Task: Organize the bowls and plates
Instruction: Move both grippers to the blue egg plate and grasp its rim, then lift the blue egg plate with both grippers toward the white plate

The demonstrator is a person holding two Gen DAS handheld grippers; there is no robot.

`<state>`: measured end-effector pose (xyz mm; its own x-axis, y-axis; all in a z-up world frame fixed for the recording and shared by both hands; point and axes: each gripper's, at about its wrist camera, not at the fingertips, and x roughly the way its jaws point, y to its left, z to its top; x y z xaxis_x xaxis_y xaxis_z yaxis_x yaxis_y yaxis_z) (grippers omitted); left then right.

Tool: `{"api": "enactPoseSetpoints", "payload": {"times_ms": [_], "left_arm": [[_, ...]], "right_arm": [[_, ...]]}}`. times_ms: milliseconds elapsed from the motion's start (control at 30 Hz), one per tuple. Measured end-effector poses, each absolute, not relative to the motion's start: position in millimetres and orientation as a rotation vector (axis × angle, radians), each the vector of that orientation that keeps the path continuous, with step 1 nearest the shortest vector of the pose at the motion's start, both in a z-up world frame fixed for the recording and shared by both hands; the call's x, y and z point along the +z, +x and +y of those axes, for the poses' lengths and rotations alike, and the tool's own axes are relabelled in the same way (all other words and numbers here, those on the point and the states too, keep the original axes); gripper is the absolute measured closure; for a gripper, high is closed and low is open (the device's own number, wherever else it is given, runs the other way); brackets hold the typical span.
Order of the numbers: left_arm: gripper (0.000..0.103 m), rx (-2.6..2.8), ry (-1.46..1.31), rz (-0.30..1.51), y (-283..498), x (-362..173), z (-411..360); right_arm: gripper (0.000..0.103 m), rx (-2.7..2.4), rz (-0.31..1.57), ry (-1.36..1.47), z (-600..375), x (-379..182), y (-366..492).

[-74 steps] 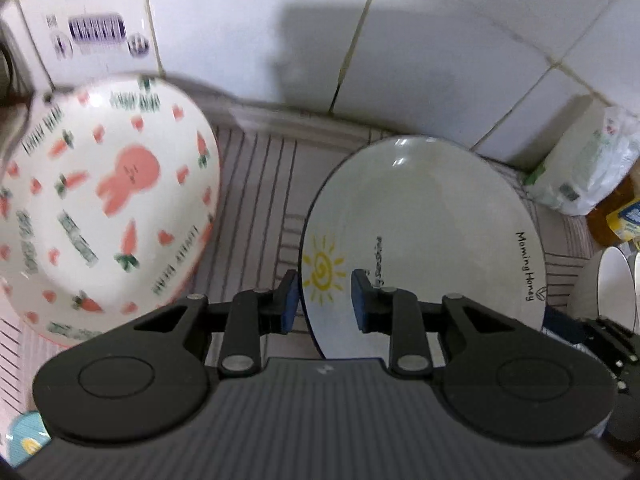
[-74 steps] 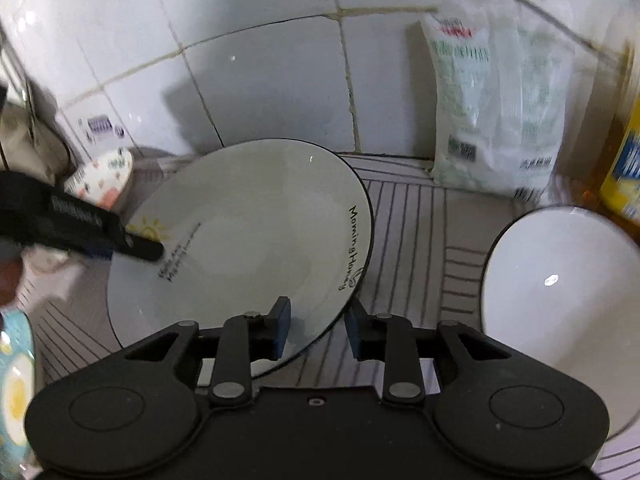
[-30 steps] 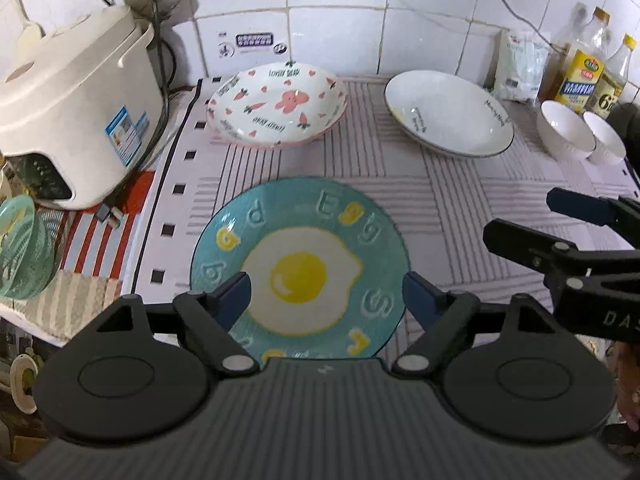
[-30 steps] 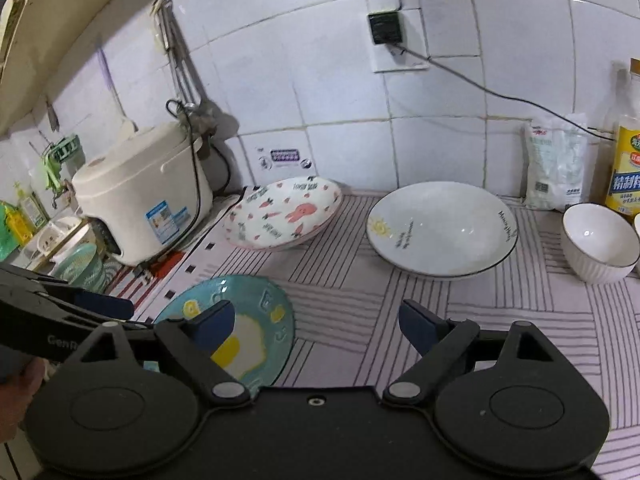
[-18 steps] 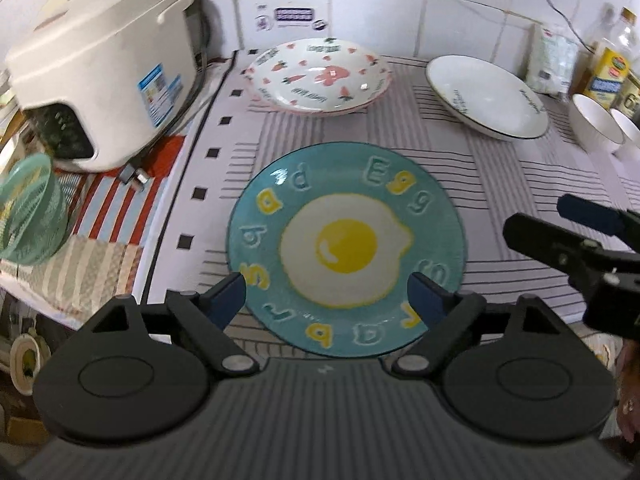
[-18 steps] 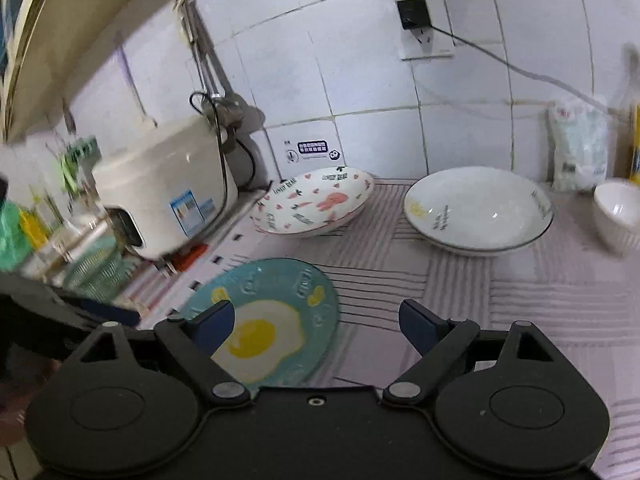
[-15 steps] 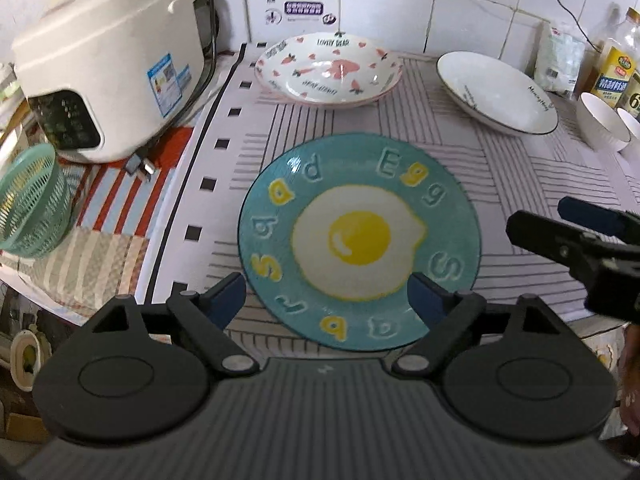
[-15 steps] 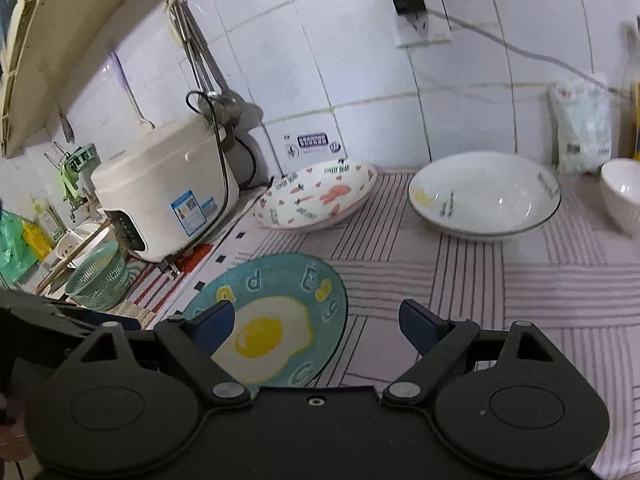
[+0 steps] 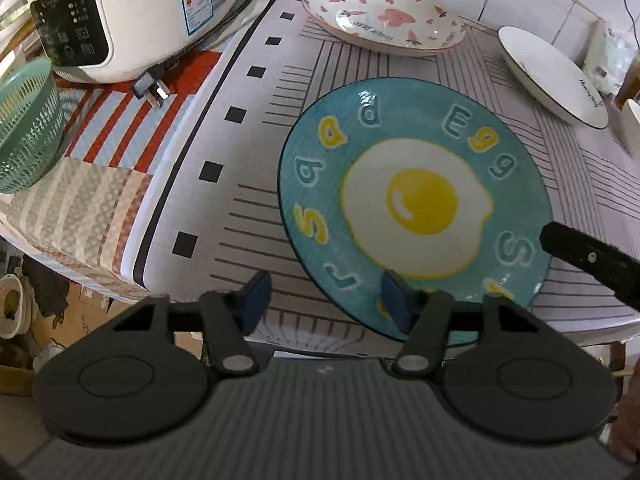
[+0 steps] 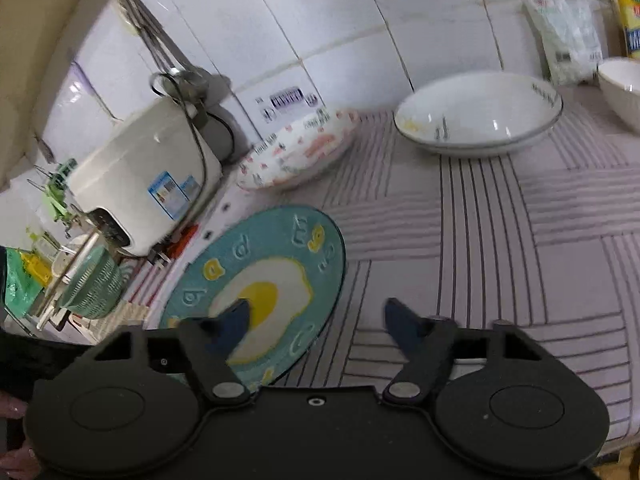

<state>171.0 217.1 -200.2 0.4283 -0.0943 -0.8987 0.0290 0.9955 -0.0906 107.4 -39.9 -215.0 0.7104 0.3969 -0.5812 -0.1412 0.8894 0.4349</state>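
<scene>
At the counter's left edge sit a green mesh basket (image 9: 24,128) and a smooth white rice cooker (image 9: 120,12). My left gripper (image 9: 326,304) is closing, its blue pads astride the near rim of the glossy round teal egg plate (image 9: 416,204) near the front edge, not yet pressing. My right gripper (image 10: 316,320) narrows over that plate's right rim. At the back edge: carrot-print dish (image 9: 384,16), white dish (image 9: 552,76).

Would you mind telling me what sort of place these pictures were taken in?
Most likely a home kitchen counter: a rice cooker stands against a white tiled wall, beside crockery such as the egg plate on a striped cloth.
</scene>
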Motion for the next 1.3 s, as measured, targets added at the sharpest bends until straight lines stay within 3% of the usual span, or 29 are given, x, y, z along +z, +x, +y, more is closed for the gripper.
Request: {"api": "enactPoseSetpoints", "payload": {"times_ms": [167, 300, 367, 400, 900, 1300], "left_arm": [[0.068, -0.129, -0.084, 1.112, 174.9, -201.2, 218.2], [0.070, -0.149, -0.073, 1.128, 178.6, -199.7, 216.0], [0.070, -0.159, -0.079, 1.136, 179.4, -199.3, 217.8], [0.070, -0.160, -0.091, 1.140, 180.7, -200.1, 219.0], [0.067, -0.164, -0.174, 1.154, 192.2, -208.3, 227.4], [0.067, -0.184, -0.120, 1.124, 180.6, -186.6, 211.0]], "right_arm": [[0.049, 0.293, 0.777, 0.412, -39.4, -224.7, 118.9], [0.067, 0.295, 0.810, 0.441, -40.2, -231.4, 127.3], [0.084, 0.302, 0.817, 0.453, -39.1, -232.9, 130.2], [0.086, 0.311, 0.822, 0.460, -39.5, -233.6, 131.7], [0.089, 0.379, 0.888, 0.583, -50.5, -248.8, 158.0], [0.086, 0.453, 0.875, 0.360, -47.3, -220.1, 153.0]]}}
